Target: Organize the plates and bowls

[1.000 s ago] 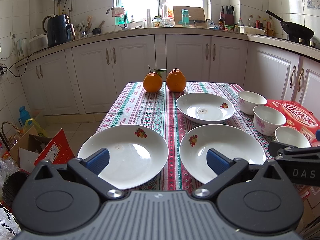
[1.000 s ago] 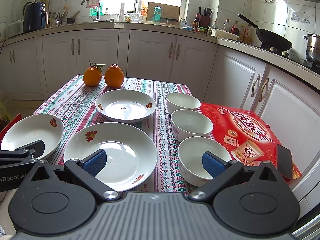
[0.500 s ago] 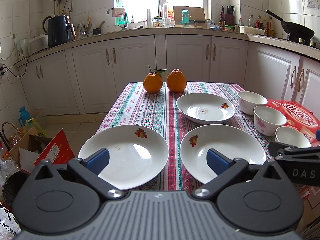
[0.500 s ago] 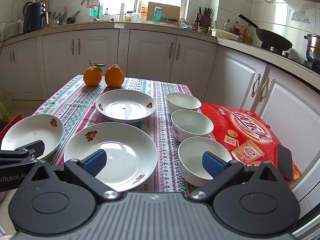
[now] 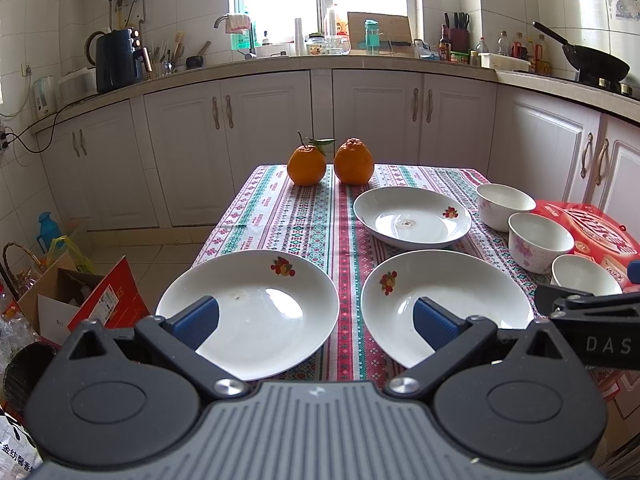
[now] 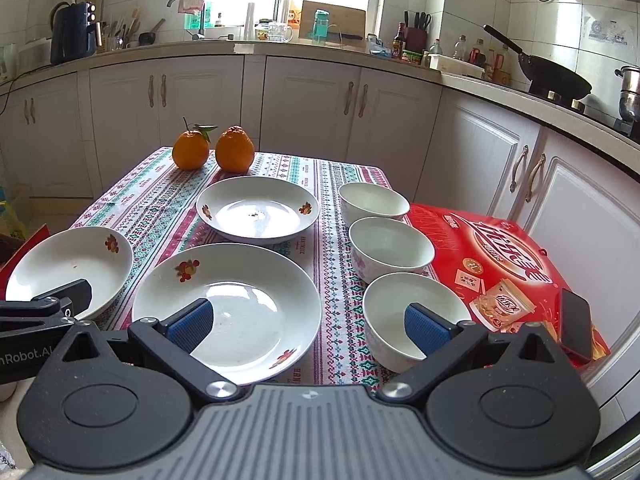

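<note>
Nothing has shifted since the earlier frames; both grippers hang where they were. From the left wrist view, a patterned tablecloth (image 5: 304, 216) covers a table standing in a kitchen with white cabinets (image 5: 248, 136). On it lie three white plates: the near left plate (image 5: 256, 304), the near right plate (image 5: 460, 296) and the far plate (image 5: 412, 216), with two oranges (image 5: 330, 162) at the far end. The left gripper (image 5: 316, 320) hovers low over the near edge, jaws apart and holding nothing, one blue pad over each near plate. From the right wrist view, three bowls (image 6: 386, 232) stand in a row along the cloth's right side, just beside a red box (image 6: 500, 252) bearing a phone (image 6: 576, 324). The right gripper (image 6: 308, 324) hovers with jaws apart and empty, between the near right plate and the nearest bowl (image 6: 396, 308). Bare cloth shows between the plates and toward the oranges.
</note>
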`<action>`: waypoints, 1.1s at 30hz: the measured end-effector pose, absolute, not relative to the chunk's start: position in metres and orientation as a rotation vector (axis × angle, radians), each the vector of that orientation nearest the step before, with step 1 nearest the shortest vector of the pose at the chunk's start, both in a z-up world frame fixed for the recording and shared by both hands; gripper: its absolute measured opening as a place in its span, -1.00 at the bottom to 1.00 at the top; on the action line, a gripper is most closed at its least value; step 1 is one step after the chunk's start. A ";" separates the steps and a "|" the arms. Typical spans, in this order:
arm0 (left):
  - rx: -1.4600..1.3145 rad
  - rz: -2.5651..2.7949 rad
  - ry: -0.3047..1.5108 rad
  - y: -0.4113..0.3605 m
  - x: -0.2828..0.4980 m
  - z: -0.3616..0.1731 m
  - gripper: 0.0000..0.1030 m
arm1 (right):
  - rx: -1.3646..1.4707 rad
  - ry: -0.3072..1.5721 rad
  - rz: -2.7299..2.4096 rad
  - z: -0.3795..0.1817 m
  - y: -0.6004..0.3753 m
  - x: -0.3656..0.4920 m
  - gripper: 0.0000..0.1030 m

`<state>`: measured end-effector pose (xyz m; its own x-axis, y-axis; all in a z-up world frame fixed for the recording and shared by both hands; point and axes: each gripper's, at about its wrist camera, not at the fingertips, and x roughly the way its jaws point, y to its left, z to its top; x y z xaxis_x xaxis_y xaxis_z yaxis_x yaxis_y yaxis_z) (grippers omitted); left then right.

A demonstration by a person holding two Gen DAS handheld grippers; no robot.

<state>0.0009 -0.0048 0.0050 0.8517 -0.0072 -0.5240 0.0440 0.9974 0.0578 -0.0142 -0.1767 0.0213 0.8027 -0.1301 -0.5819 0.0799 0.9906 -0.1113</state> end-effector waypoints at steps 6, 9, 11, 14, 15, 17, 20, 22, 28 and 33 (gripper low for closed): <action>0.086 -0.025 0.546 0.003 0.006 0.005 0.99 | -0.071 0.605 -0.036 0.033 -0.181 0.000 1.00; 0.102 -0.012 0.533 0.016 0.010 0.003 0.99 | -0.080 0.529 -0.015 0.050 -0.185 0.008 1.00; 0.113 -0.005 0.519 0.028 0.012 0.001 0.99 | -0.056 0.482 0.022 0.064 -0.192 0.018 1.00; 0.132 -0.016 0.513 0.046 0.015 -0.004 0.99 | -0.001 0.449 0.127 0.080 -0.199 0.036 1.00; 0.141 -0.031 0.514 0.051 0.015 -0.007 0.99 | 0.013 0.455 0.165 0.081 -0.198 0.044 1.00; 0.155 -0.060 0.528 0.062 0.014 -0.014 0.99 | 0.028 0.487 0.248 0.079 -0.193 0.062 1.00; 0.161 -0.124 0.590 0.076 0.015 -0.027 0.99 | 0.029 0.559 0.317 0.068 -0.177 0.086 1.00; 0.152 -0.144 0.626 0.082 0.014 -0.037 0.99 | 0.017 0.600 0.355 0.059 -0.164 0.098 1.00; 0.141 -0.177 0.695 0.098 0.024 -0.061 0.99 | -0.062 0.691 0.454 0.033 -0.122 0.124 1.00; 0.107 -0.229 0.722 0.106 0.038 -0.072 0.99 | -0.059 0.797 0.537 0.011 -0.103 0.149 1.00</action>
